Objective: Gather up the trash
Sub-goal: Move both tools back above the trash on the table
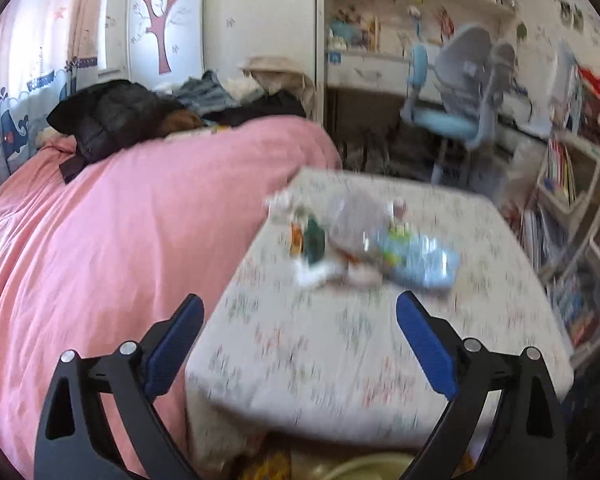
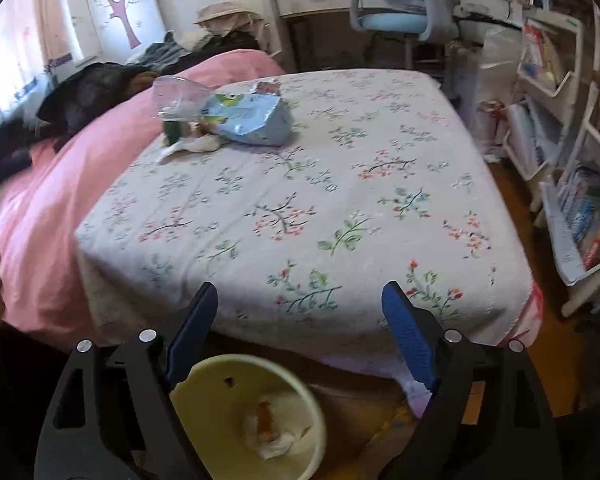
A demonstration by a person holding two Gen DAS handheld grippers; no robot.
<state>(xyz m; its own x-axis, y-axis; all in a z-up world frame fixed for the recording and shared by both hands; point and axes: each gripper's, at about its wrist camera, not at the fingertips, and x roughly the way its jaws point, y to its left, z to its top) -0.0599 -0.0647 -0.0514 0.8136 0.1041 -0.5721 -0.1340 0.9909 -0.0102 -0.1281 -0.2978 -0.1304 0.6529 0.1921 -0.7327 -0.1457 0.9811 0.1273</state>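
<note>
Daylight pours in from the curtained window (image 1: 40, 52) at upper left, washing it out, soft and even with faint shadows. The left wrist view smears with motion blur; the right stays sharper. Fisheye bends both frames, corners black.

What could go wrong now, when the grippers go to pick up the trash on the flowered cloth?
The trash pile lies near the cloth's edge beside the pink bedding; a push could slide pieces off. The clear plastic overlaps the blue bag, so one grasp may drag both. The bin sits low, far from the pile; pieces could drop in transit.
</note>
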